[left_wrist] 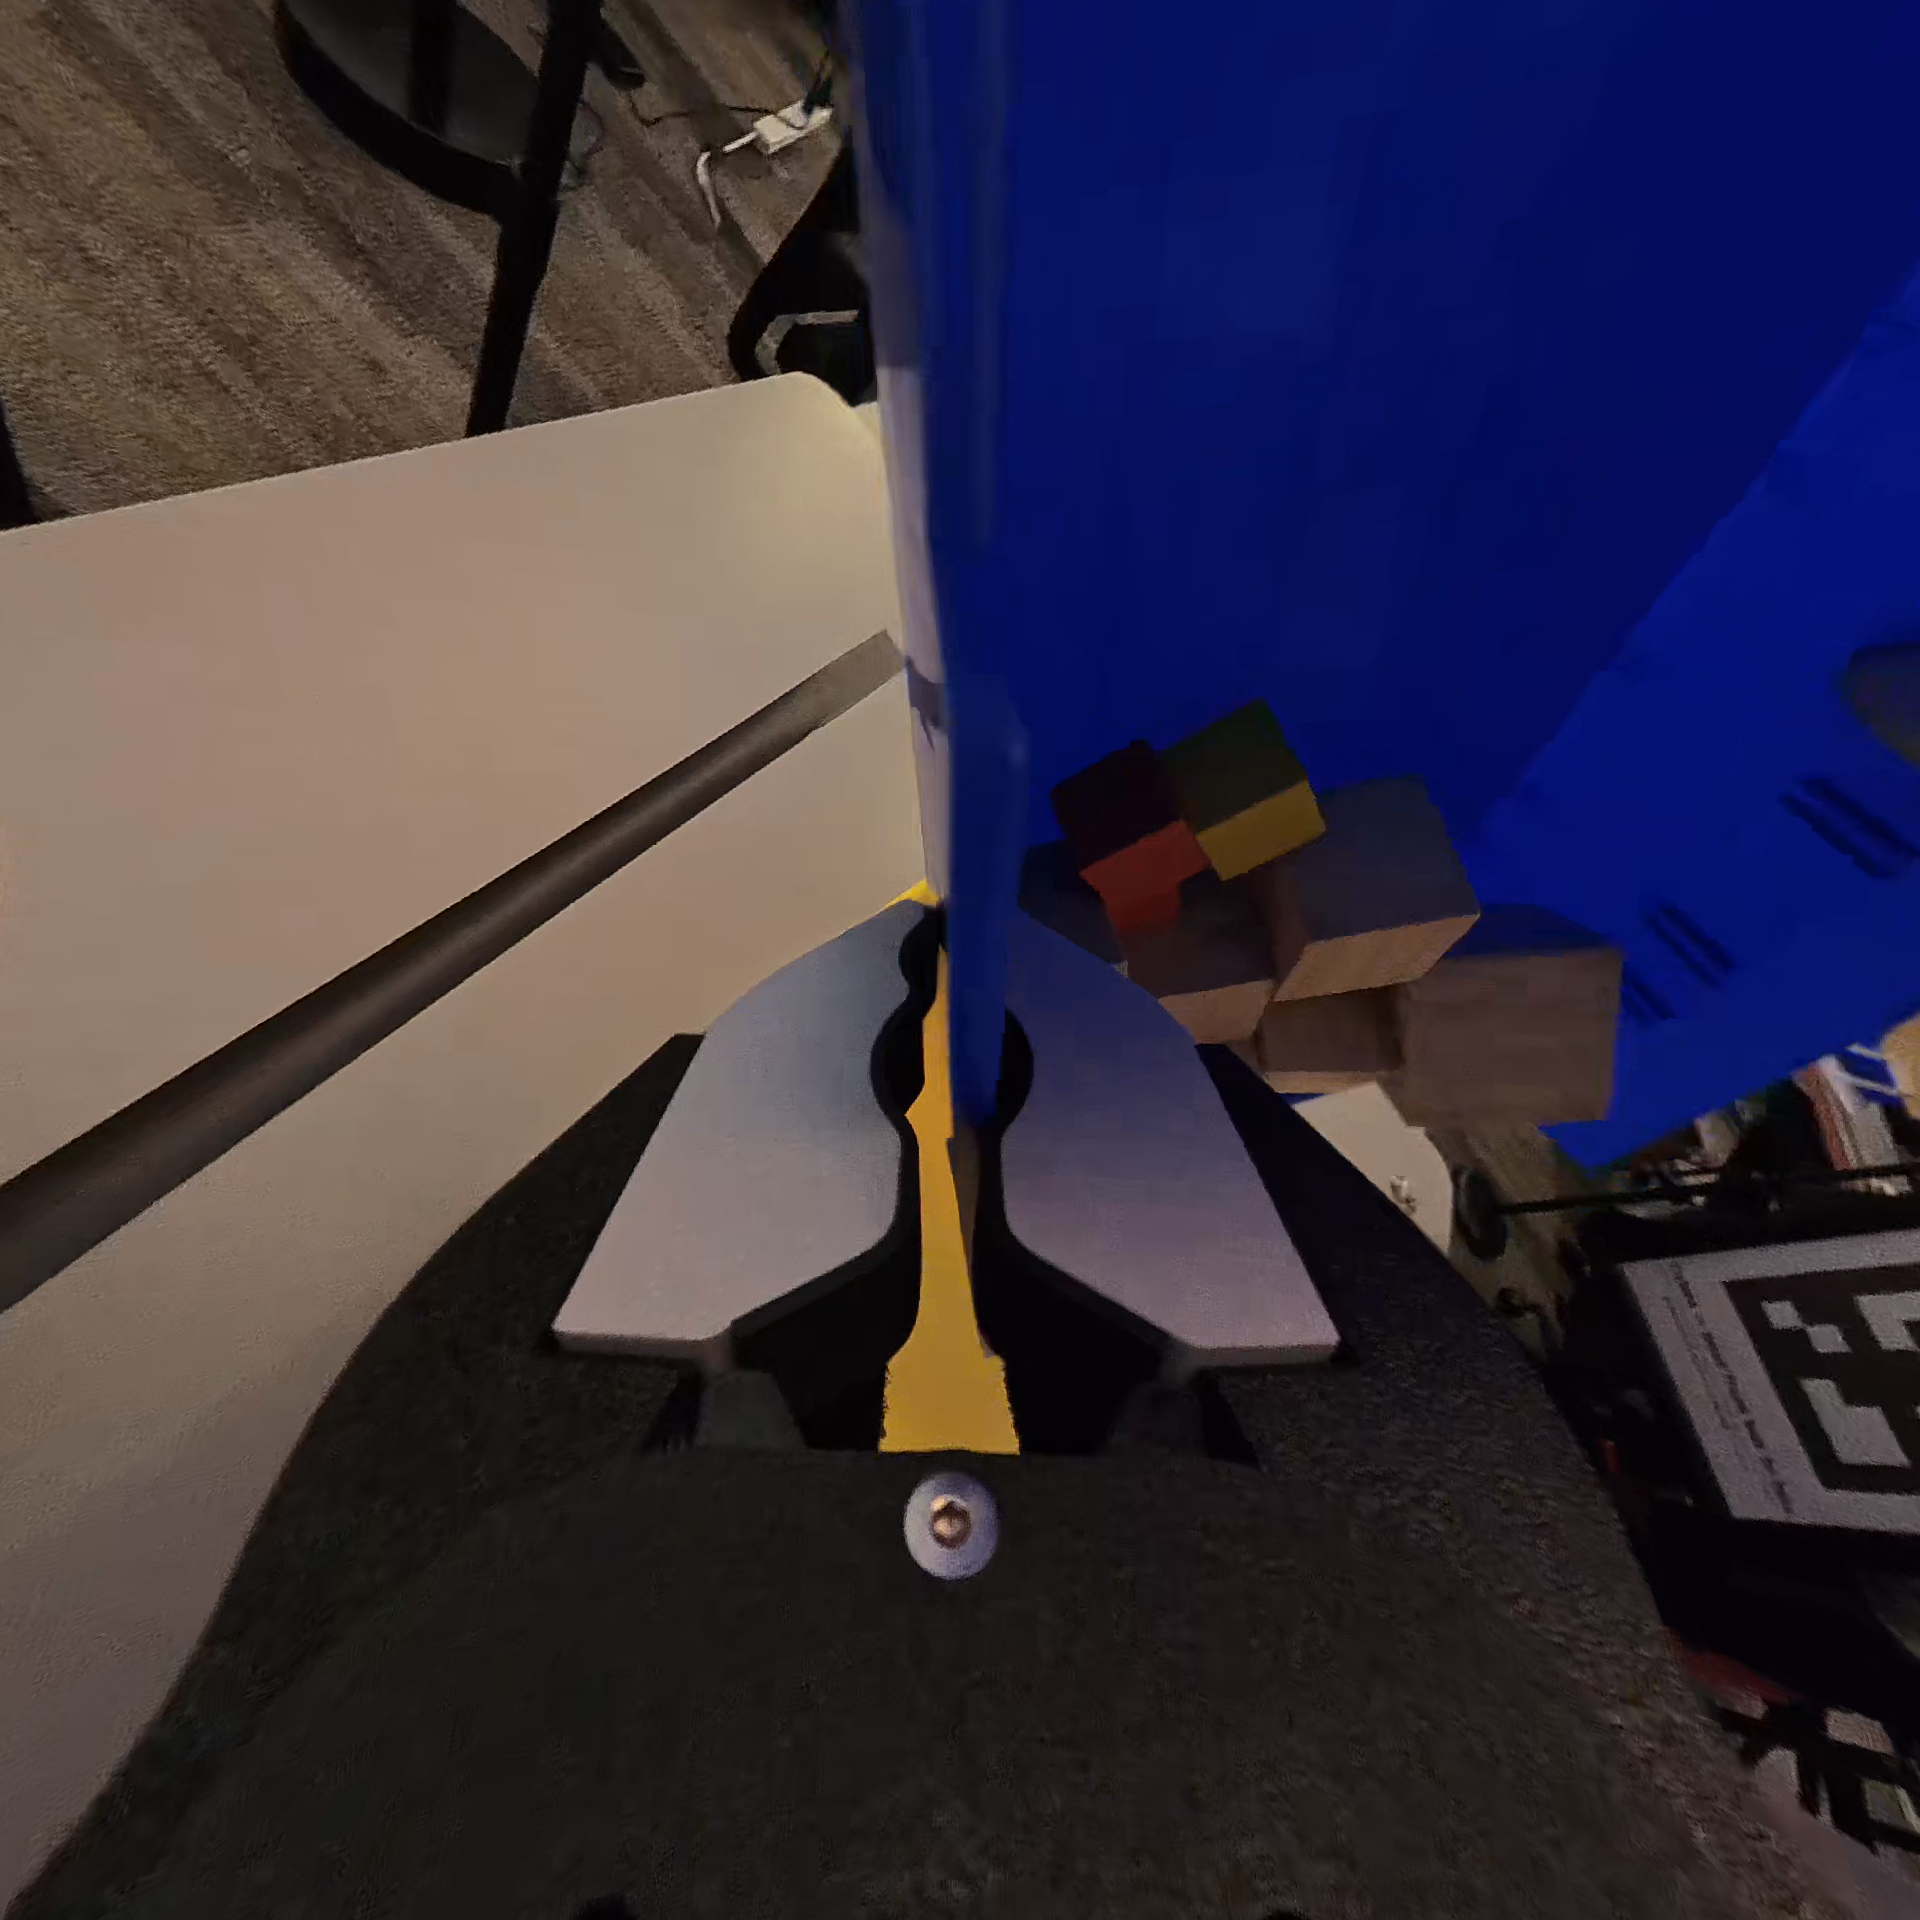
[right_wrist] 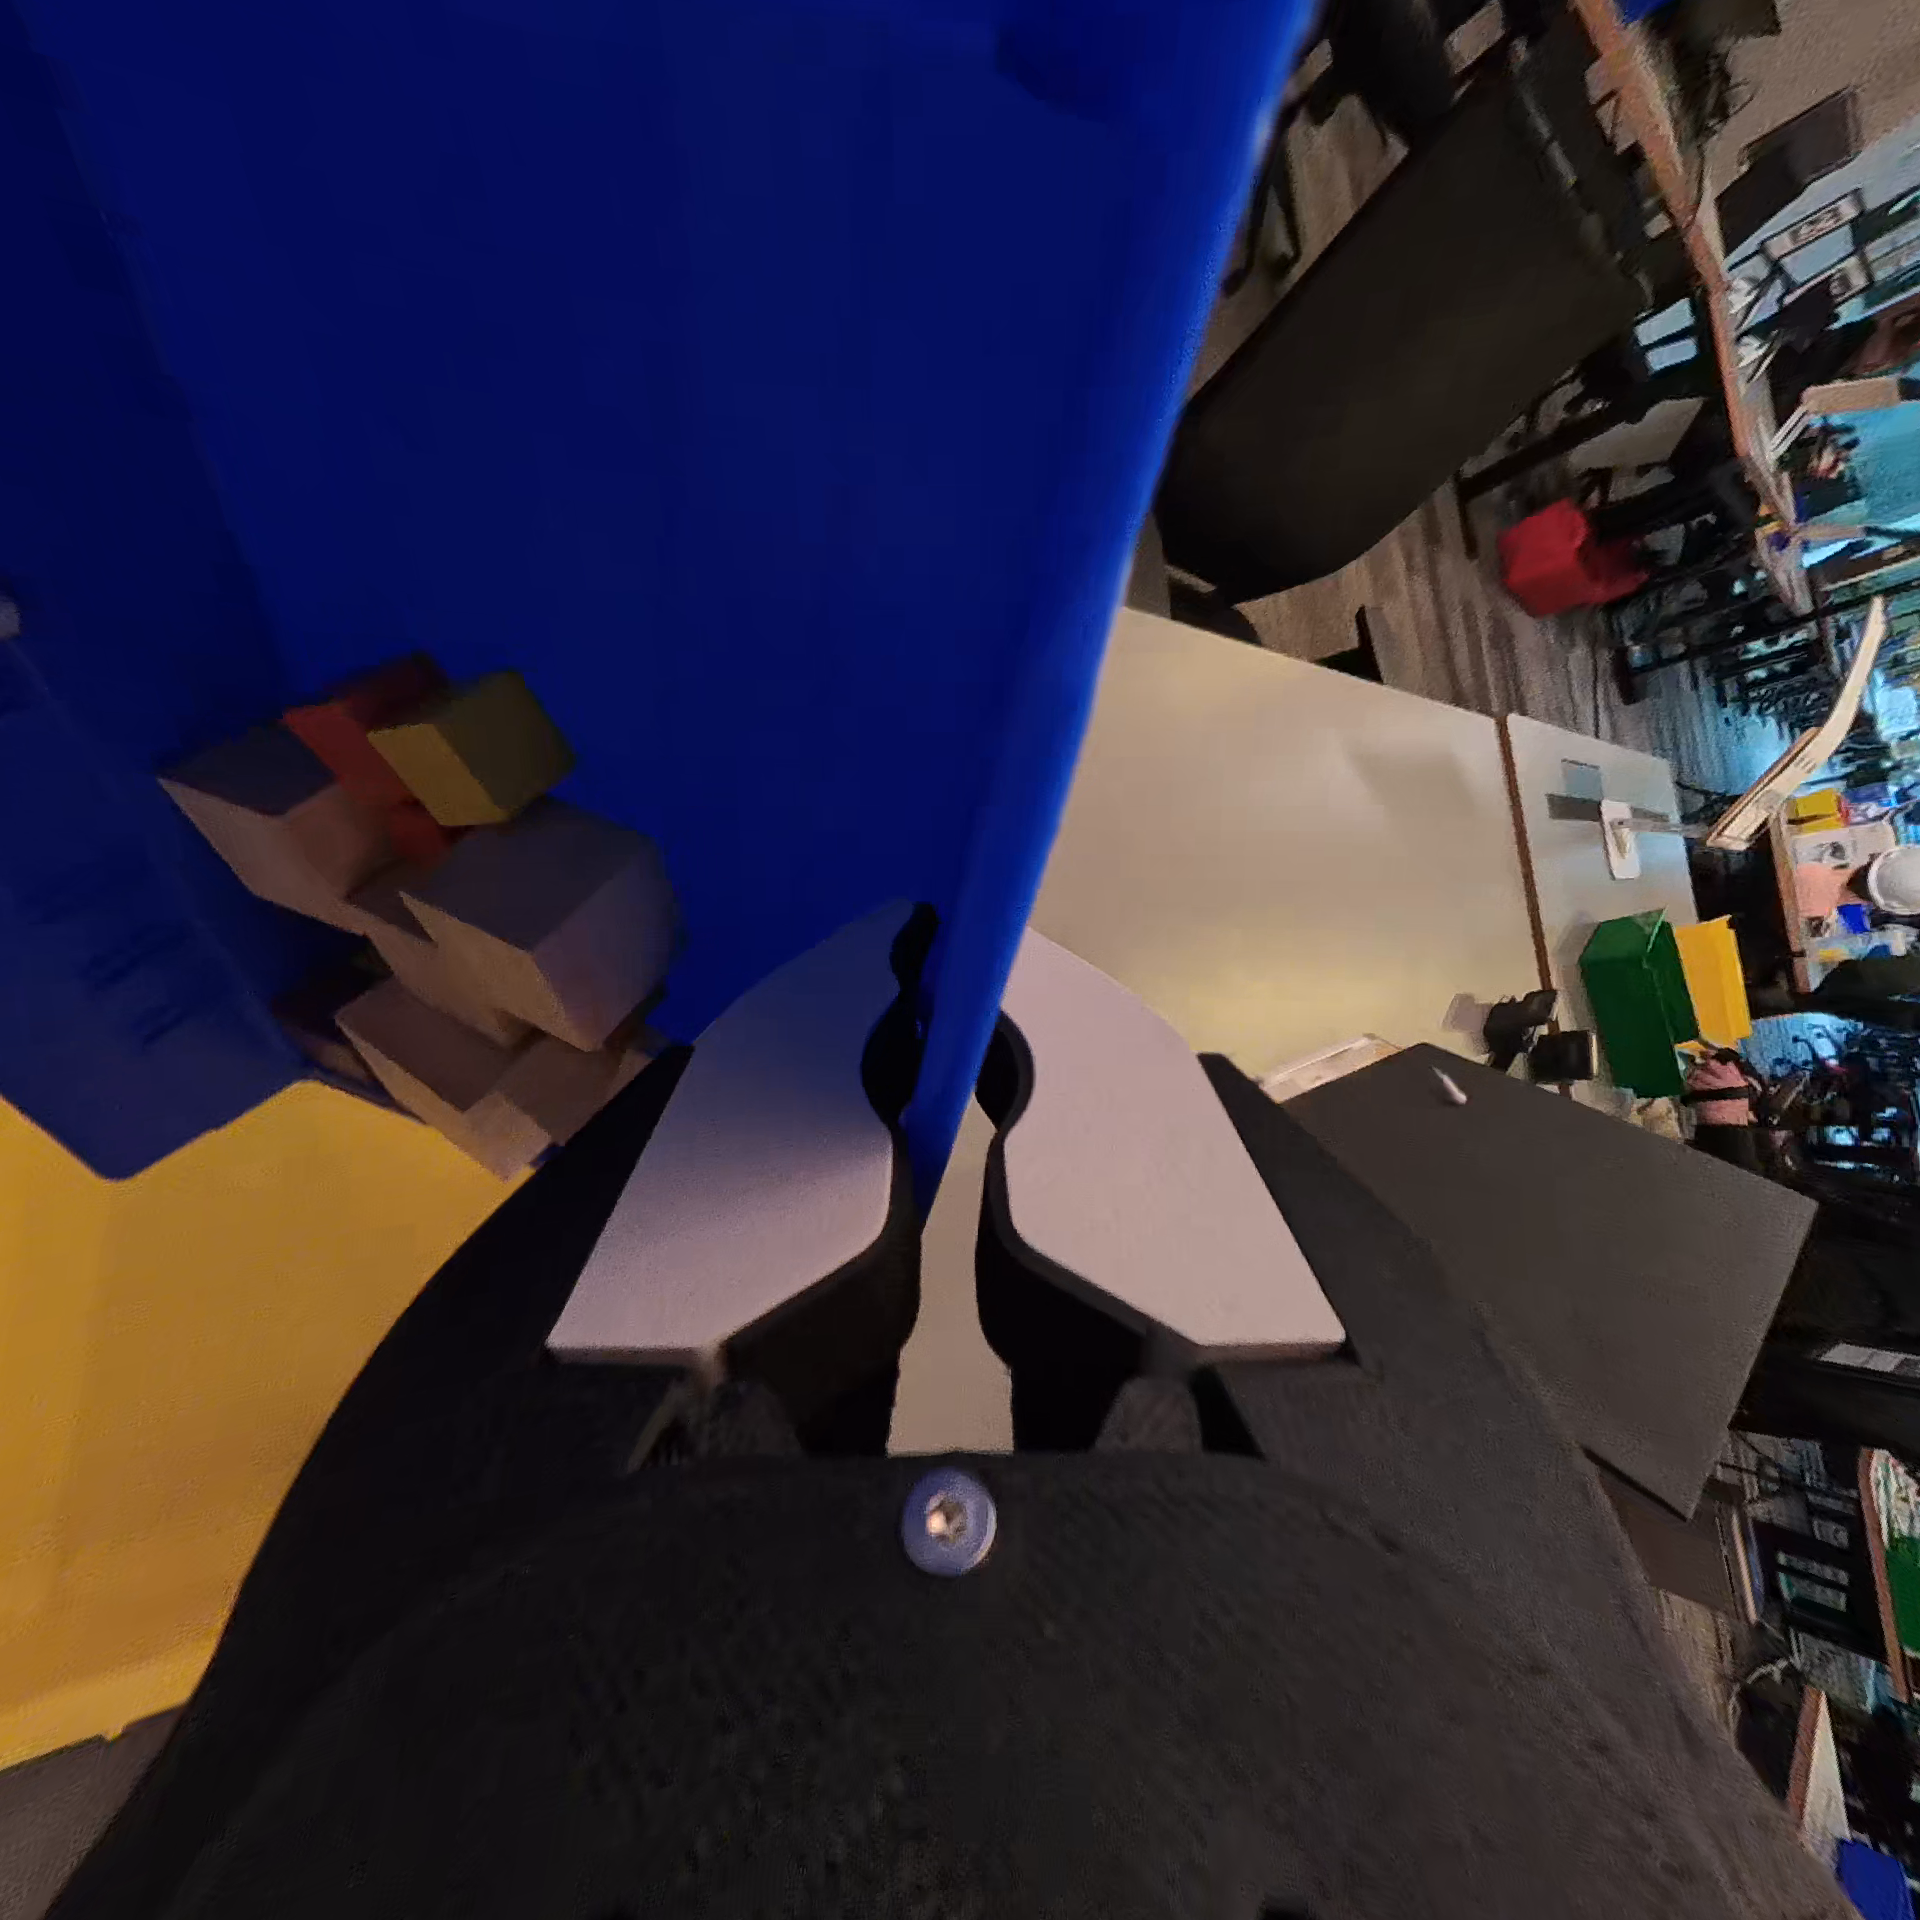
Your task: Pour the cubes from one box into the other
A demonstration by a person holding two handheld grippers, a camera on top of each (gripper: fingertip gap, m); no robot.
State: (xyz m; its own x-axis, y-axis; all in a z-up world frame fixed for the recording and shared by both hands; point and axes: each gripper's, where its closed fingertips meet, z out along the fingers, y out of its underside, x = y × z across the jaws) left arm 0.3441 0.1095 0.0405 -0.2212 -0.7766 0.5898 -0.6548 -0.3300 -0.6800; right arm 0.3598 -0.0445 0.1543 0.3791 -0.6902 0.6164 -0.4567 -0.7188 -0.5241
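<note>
We are gripping the blue box (left_wrist: 1351, 416) by opposite walls: the left gripper (left_wrist: 961, 1039) is clamping its jaws on one wall, the right gripper (right_wrist: 951, 1039) on the other. We are tipping it above the worktop (left_wrist: 416, 675), and the cubes (left_wrist: 1351, 935), wooden and coloured, are crowding at its lower edge over the yellow box (right_wrist: 208, 1403). We judge the pour underway, none visibly landed yet.
</note>
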